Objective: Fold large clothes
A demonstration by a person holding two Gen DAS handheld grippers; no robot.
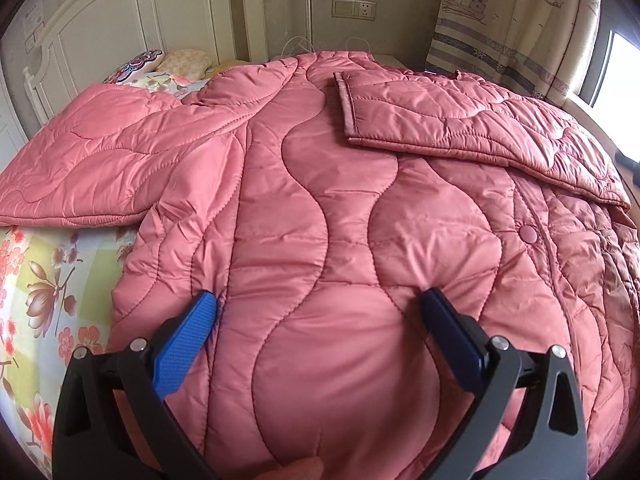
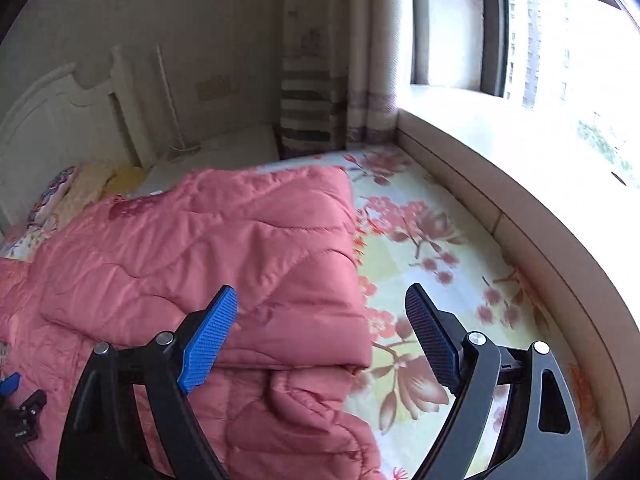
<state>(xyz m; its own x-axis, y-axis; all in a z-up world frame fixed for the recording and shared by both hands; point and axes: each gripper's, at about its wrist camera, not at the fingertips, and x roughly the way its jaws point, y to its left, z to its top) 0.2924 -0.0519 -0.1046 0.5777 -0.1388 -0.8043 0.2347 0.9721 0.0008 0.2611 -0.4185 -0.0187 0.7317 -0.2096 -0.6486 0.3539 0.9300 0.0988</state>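
While jaws gape, left hand-held gripper (image 1: 318, 300) tips on pink coat (image 1: 320, 200)

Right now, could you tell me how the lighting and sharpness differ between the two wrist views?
Left wrist view: evenly lit and sharp, quilting seams on the pink padded coat crisp; fisheye bends the headboard. Right wrist view: the window is blown out to white, glare washes the sill, and the far wall looks soft and hazy.

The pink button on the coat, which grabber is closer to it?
Left. The left gripper presses on the pink coat, just below the button. The right gripper hovers open over the folded sleeve, button unseen.
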